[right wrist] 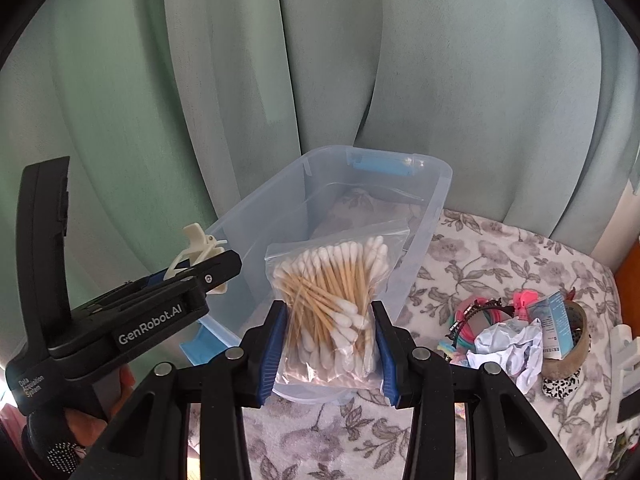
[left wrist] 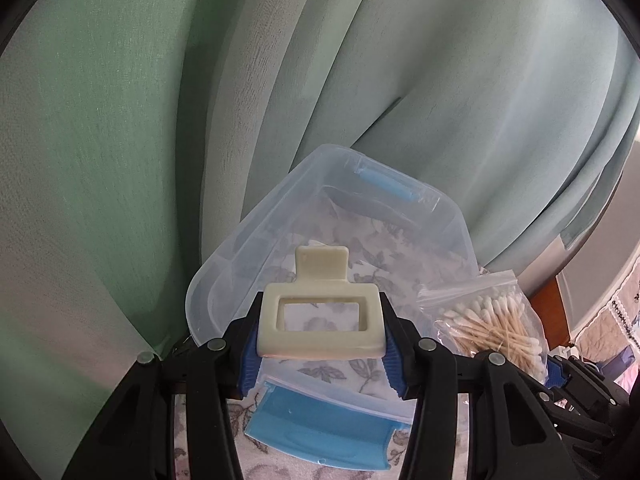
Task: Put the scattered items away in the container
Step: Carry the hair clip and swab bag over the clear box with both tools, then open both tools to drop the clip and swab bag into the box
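The empty bin point(right wrist: 360, 216) lies just ahead of and below both tongs. The right tongs point(right wrist: 329, 332) pinch a swab bag point(right wrist: 332, 288); the left tongs point(left wrist: 320, 344) clamp a cream clip point(left wrist: 320, 316). Both loads look ready to drop: the next move likely calls for reaching over the rim, then opening.

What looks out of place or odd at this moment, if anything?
Nothing damaged or spilled. The bin is empty; each gripper holds one item over it: hair clip left, cotton swab bag right. A small pile remains on the cloth.
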`<move>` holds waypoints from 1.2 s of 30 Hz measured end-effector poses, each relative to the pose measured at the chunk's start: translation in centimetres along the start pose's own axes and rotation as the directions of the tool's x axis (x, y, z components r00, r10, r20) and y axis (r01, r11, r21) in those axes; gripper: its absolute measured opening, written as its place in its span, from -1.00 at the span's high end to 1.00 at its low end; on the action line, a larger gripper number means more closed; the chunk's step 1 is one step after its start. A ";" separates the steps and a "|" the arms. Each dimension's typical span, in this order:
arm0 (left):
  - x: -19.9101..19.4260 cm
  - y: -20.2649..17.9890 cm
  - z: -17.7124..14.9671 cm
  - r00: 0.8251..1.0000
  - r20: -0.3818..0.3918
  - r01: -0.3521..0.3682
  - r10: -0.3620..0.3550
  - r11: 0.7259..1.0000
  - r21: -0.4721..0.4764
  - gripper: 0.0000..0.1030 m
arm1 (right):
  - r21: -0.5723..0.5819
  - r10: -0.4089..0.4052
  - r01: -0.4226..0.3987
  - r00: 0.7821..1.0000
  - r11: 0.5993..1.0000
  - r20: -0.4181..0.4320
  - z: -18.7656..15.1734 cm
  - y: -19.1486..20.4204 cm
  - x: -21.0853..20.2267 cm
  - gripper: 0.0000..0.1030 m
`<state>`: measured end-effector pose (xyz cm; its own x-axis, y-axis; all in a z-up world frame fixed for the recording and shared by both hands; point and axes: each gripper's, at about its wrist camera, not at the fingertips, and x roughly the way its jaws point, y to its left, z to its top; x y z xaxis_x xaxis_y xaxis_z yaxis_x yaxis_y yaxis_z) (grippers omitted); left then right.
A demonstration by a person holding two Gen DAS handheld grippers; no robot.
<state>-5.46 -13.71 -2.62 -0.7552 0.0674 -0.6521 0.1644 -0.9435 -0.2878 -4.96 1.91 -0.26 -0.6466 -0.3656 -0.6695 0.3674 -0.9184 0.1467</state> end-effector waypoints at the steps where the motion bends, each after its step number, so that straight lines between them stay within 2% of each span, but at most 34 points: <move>1: 0.1 0.1 0.0 1.000 -0.002 -0.001 0.001 1.000 -0.001 -0.01 | 0.000 0.002 -0.002 1.000 1.000 -0.002 0.0 0.0 0.1 0.15; 20: 1.8 0.1 0.3 1.000 -0.015 -0.011 0.011 1.000 0.019 -0.02 | -0.008 0.011 -0.011 1.000 1.000 -0.029 0.0 0.2 2.3 0.09; 28: 1.3 0.0 0.0 1.000 -0.028 0.013 -0.013 1.000 0.020 -0.14 | -0.016 0.028 -0.029 0.999 0.999 -0.030 -0.3 0.5 2.2 -0.12; 36: 1.3 -0.3 0.1 0.999 -0.039 0.012 -0.011 1.000 0.023 -0.18 | -0.019 0.032 -0.033 0.999 0.999 -0.031 -0.5 0.6 2.0 -0.19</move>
<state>-6.53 -13.35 -3.31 -0.7314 0.0909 -0.6759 0.1404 -0.9498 -0.2797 -5.72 0.72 -1.83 -0.6134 -0.3899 -0.6868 0.4009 -0.9030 0.1546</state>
